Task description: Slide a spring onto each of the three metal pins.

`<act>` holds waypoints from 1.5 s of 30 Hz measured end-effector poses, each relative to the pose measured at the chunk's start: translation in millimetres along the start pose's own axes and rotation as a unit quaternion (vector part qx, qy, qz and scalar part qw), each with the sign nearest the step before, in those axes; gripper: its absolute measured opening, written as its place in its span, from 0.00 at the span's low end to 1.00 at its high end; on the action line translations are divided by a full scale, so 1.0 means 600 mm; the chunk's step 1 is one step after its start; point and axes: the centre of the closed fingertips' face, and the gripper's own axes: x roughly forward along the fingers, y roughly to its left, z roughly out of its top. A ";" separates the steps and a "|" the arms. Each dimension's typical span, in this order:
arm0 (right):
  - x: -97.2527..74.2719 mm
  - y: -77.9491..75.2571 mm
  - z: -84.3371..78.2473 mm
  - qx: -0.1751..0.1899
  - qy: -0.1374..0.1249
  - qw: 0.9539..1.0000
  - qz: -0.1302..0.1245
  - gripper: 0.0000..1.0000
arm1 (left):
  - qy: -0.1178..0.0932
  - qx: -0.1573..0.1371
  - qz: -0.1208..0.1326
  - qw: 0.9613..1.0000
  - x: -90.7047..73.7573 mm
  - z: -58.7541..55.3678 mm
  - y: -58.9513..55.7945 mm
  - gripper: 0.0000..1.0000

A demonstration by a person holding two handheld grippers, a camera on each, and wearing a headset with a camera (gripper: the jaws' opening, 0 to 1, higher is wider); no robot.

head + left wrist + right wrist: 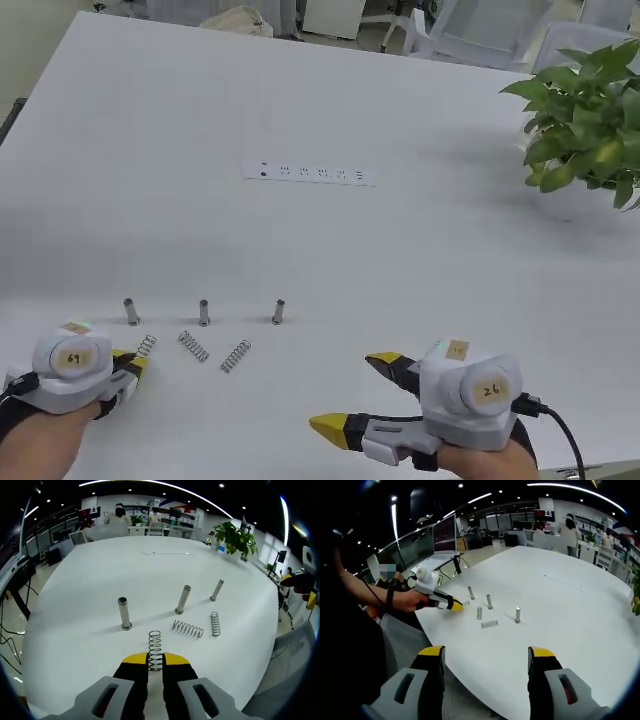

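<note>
Pinching the near end of a spring (155,647) between its closed jaws, the left hand-held gripper (155,660) apparently leaves the coils free to thread over the nearest upright pin (123,613) on the table (300,100), while the right hand-held gripper (485,652) hangs open, well apart.

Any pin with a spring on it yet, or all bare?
All bare: in the head view the left pin, middle pin and right pin stand upright with no coils around them.
</note>
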 end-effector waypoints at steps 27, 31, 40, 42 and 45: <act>0.024 0.011 0.018 -0.011 0.001 1.000 0.028 0.62 | -0.049 0.058 -0.026 0.997 -0.068 0.062 0.005 0.02; 0.026 0.013 0.017 -0.014 0.003 0.999 0.030 0.62 | -0.056 0.069 -0.029 0.996 -0.078 0.070 0.000 0.02; 0.031 0.012 0.021 -0.021 0.003 0.999 0.034 0.61 | -0.064 0.091 -0.045 0.993 -0.092 0.071 -0.028 0.02; 0.033 0.013 0.022 -0.023 0.004 0.999 0.037 0.60 | -0.066 0.093 -0.049 0.992 -0.098 0.071 -0.040 0.02; 0.037 0.015 0.021 -0.025 0.005 0.999 0.040 0.60 | -0.070 0.096 -0.057 0.991 -0.101 0.071 -0.050 0.02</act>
